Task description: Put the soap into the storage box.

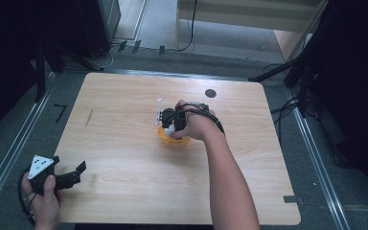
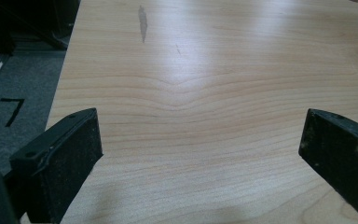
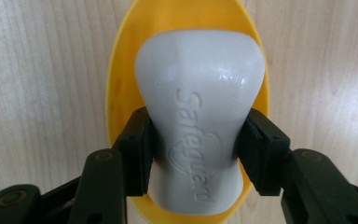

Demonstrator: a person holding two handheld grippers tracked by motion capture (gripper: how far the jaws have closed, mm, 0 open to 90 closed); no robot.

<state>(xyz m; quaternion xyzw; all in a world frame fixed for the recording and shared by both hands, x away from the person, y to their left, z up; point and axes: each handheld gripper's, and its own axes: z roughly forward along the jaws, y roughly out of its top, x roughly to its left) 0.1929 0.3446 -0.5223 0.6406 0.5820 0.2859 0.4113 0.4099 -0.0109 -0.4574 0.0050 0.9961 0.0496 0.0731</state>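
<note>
Wooden counter [image 1: 124, 143], pale grain, dark round mark near far edge.
R arm reaches in from bottom to counter centre; R tool [image 3: 196, 149] points down, 2 jaws clamped on waist of white soap bar [image 3: 200, 107].
Soap sits over/in yellow dish [image 3: 121, 84] at counter centre; can't tell if resting or lifted.
L tool [image 1: 72, 175] at near-L corner of counter, in hand, jaws spread wide, nothing betw them, bare wood ahead.
</note>
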